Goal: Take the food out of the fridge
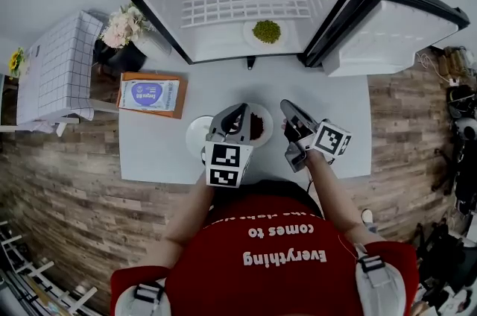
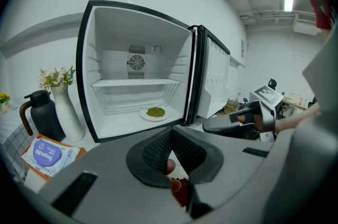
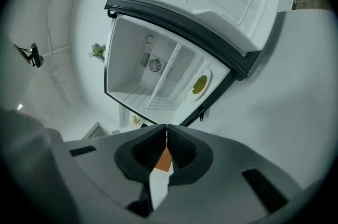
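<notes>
Near: left hand-held gripper (image 2: 172,129) has its jaws together with nothing pinched (a plate of dark red food (image 1: 258,125) shows through the gap under its tips). The right hand-held gripper (image 3: 166,127) is likewise closed and empty, just right of that plate. The plate rests on the white worktop (image 1: 164,150). Beyond: fridge (image 1: 171,1), door (image 1: 387,24) open. A plate of green food (image 1: 266,31) sits on its floor, right of centre.

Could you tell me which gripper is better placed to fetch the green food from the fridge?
Probably right. The right gripper is empty and nearer the green food; the left gripper sits over the red food.
</notes>
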A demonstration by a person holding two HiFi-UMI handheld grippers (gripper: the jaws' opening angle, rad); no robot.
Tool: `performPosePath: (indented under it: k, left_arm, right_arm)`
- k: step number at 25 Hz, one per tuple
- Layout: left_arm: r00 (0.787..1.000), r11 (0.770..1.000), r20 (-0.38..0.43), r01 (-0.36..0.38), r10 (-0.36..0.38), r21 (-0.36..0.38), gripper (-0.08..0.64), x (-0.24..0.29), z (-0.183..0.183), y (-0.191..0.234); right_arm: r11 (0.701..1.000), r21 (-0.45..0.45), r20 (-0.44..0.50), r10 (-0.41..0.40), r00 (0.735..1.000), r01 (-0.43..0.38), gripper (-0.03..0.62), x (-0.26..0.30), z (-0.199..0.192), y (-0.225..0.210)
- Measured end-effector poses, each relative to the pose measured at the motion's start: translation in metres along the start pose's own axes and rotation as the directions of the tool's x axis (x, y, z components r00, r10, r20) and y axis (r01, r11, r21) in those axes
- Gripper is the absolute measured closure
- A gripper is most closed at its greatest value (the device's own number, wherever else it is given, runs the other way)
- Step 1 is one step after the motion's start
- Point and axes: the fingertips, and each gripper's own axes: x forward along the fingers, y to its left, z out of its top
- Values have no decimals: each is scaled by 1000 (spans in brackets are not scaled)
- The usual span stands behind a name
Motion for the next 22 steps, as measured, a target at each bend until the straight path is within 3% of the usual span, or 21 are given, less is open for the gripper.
performPosePath:
  k: [5, 8, 12, 22]
  left_arm:
    - [1000, 1000, -9, 12, -12, -13, 552, 11, 6, 2]
    - [1000, 1000, -12, 19, -19, -14, 552, 20, 7, 1]
    - [1000, 999, -10, 26, -26, -24, 552, 30, 8, -1]
    - [999, 999, -13, 39, -40, -25, 552, 40, 11, 2]
  right_arm:
    - [993, 85, 40, -89, 995, 86, 575, 32, 32, -41]
    - [977, 189, 82, -120, 989, 102, 571, 56, 55, -63]
    - [947, 295, 124, -171, 978, 128, 494, 80, 81, -89]
    - [908, 329, 97, -307, 947, 260, 456, 120, 103, -130]
